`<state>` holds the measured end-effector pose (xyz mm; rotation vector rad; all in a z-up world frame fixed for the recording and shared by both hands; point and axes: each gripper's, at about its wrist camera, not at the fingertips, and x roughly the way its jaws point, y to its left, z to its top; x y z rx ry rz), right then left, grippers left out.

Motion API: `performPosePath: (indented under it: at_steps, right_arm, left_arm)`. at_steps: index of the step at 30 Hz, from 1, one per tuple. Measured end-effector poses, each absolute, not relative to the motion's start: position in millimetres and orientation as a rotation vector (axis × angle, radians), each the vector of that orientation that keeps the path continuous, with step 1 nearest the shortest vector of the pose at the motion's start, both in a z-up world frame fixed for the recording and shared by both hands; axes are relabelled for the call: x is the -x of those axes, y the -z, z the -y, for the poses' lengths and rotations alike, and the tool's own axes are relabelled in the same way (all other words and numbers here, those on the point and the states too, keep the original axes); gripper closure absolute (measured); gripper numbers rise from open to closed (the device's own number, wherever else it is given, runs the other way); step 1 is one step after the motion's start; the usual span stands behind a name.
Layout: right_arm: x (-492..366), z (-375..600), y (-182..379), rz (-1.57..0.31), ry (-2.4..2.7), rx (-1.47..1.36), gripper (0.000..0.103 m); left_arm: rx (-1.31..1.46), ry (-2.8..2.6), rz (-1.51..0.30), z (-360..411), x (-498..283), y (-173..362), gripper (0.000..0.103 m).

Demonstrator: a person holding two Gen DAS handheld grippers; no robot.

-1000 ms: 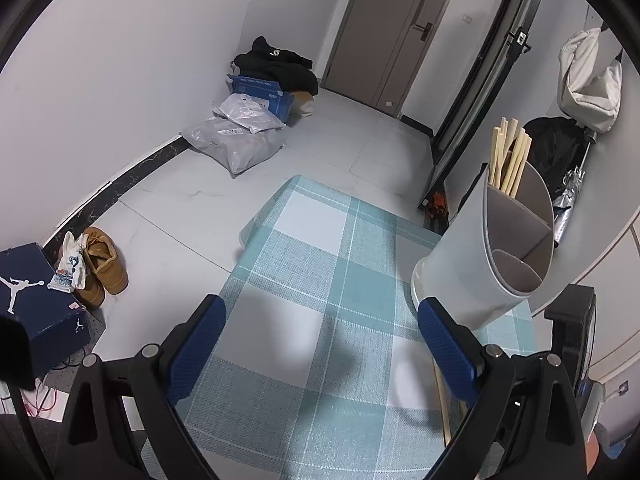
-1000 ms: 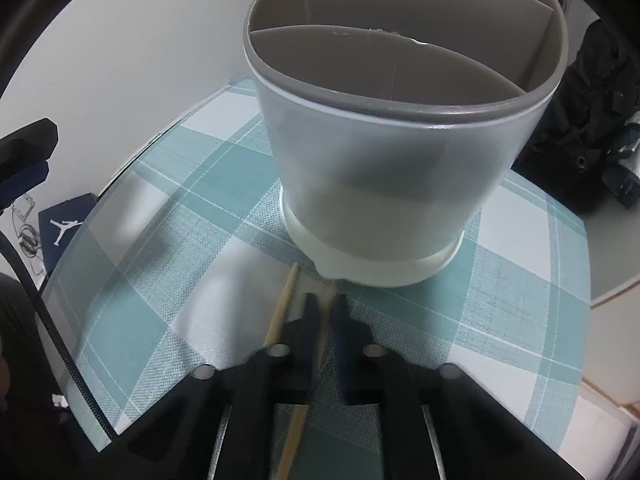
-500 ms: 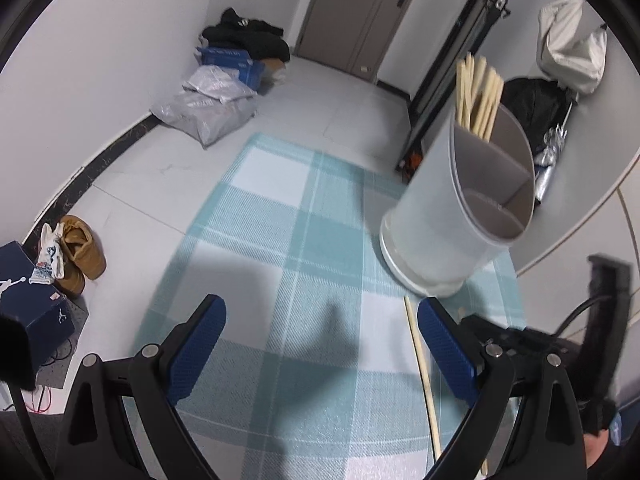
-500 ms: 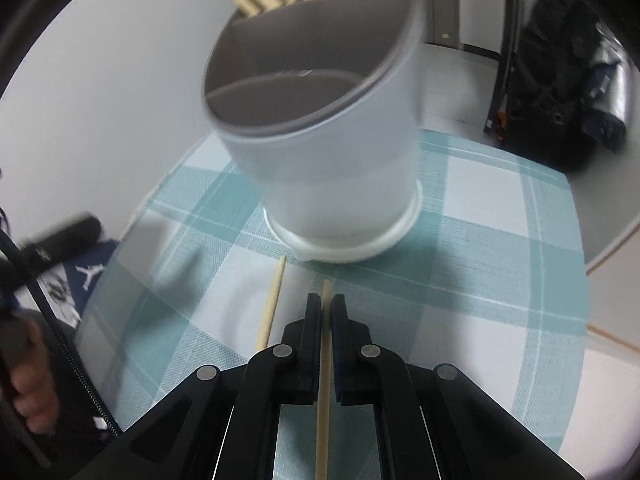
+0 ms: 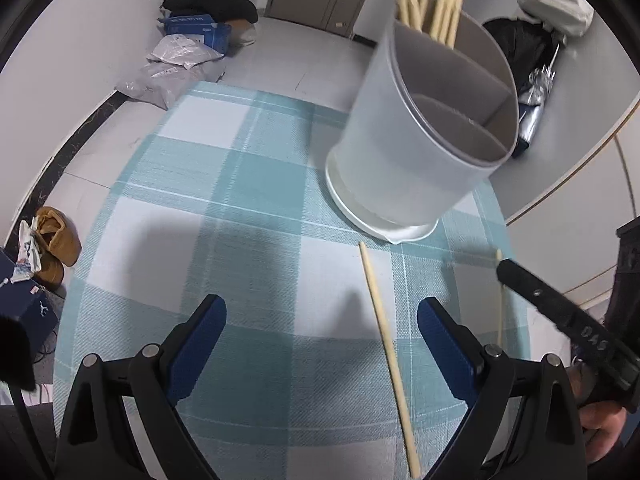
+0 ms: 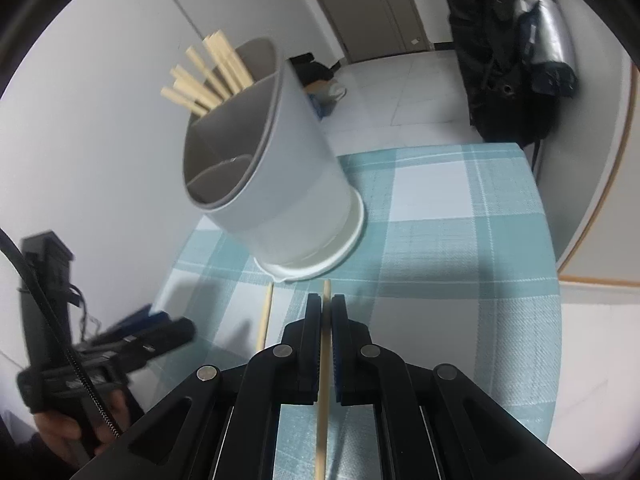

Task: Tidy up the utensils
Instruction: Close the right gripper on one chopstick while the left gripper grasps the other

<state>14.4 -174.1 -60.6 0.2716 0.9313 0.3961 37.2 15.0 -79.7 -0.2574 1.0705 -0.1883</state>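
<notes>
Wooden chopstick pinched between closed fingers

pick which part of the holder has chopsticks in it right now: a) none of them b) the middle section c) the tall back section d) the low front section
C: the chopsticks stick up out of the tall back section of the holder, while the other two sections look empty in both views.
</notes>
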Motion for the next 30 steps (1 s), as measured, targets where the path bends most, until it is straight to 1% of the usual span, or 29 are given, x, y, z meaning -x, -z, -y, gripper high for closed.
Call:
performPosePath:
  at_steps: [2, 4, 5, 9, 11, 13, 14, 15, 16, 18, 20, 25, 30]
  right_arm:
    - [-15.2, 179.7, 65.2, -0.923, -0.4, -0.327, 0.099]
    - [-14.9, 189.4, 62.8, -0.914, -0.407, -0.374, 0.099]
    - [-14.7, 193.4, 62.0, -0.91, -0.406, -0.392, 0.099]
    - [-14.1, 207.4, 57.5, -0.891, -0.404, -0.443, 0.099]
    - [-13.9, 212.3, 56.0, -0.88, -0.403, -0.457, 0.099]
    - [-13.5, 216.9, 54.0, -0.868, -0.405, -0.471, 0.099]
    - [-13.2, 219.1, 54.2, -0.864, -0.405, -0.475, 0.099]
    - [-12.3, 220.7, 52.8, -0.86, -0.403, -0.478, 0.099]
    - [-12.1, 222.8, 52.4, -0.858, -0.403, -0.482, 0.099]
    - [-10.8, 226.5, 51.5, -0.856, -0.409, -0.495, 0.099]
    - [-11.2, 229.1, 51.5, -0.852, -0.413, -0.509, 0.099]
    - [-9.1, 229.5, 43.8, -0.822, -0.408, -0.494, 0.099]
    - [-3.0, 224.5, 35.5, -0.785, -0.418, -0.46, 0.099]
  left_arm:
    - [0.235, 0.202, -1.085, -6.5, -40.9, 81.1, 0.009]
    - [0.212, 0.212, -1.101, 1.1, -46.0, 84.1, 0.017]
    - [0.199, 0.21, -1.108, 5.0, -48.2, 85.9, 0.024]
    - [0.171, 0.194, -1.13, 19.6, -58.6, 95.2, 0.03]
    - [0.156, 0.173, -1.127, 22.3, -62.0, 96.7, 0.03]
    - [0.142, 0.146, -1.127, 24.1, -66.6, 100.0, 0.038]
    - [0.129, 0.131, -1.129, 25.0, -68.2, 101.1, 0.043]
    - [0.105, 0.113, -1.119, 27.0, -68.6, 100.1, 0.062]
    - [0.083, 0.102, -1.124, 30.6, -70.5, 100.5, 0.067]
    - [0.059, 0.098, -1.124, 36.2, -72.7, 100.2, 0.088]
    - [0.06, 0.093, -1.125, 38.3, -73.9, 100.2, 0.099]
    - [0.119, 0.082, -1.124, 35.3, -73.5, 100.1, 0.101]
    - [0.163, 0.116, -1.026, 32.9, -58.0, 76.0, 0.101]
